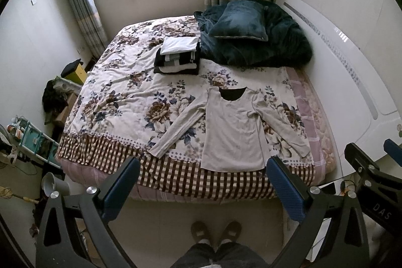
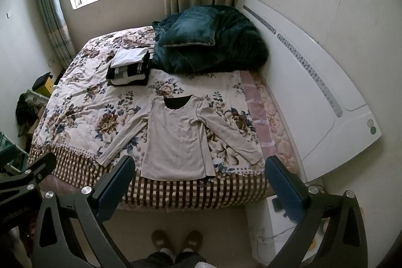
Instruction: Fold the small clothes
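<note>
A beige long-sleeved top (image 1: 232, 132) lies flat and spread out on the floral bedspread (image 1: 120, 97), hem toward the near bed edge, both sleeves out to the sides. It also shows in the right wrist view (image 2: 176, 140). My left gripper (image 1: 203, 167) is open and empty, held above the near bed edge, short of the top's hem. My right gripper (image 2: 199, 166) is open and empty, also above the near edge in front of the hem. A stack of folded black and white clothes (image 1: 178, 55) sits farther back on the bed.
A dark teal blanket and pillow (image 1: 253, 34) are heaped at the back right. A white headboard (image 1: 351, 82) runs along the right side. Clutter and a shelf rack (image 1: 37, 140) stand left of the bed. The person's feet (image 1: 216, 230) are on the floor below.
</note>
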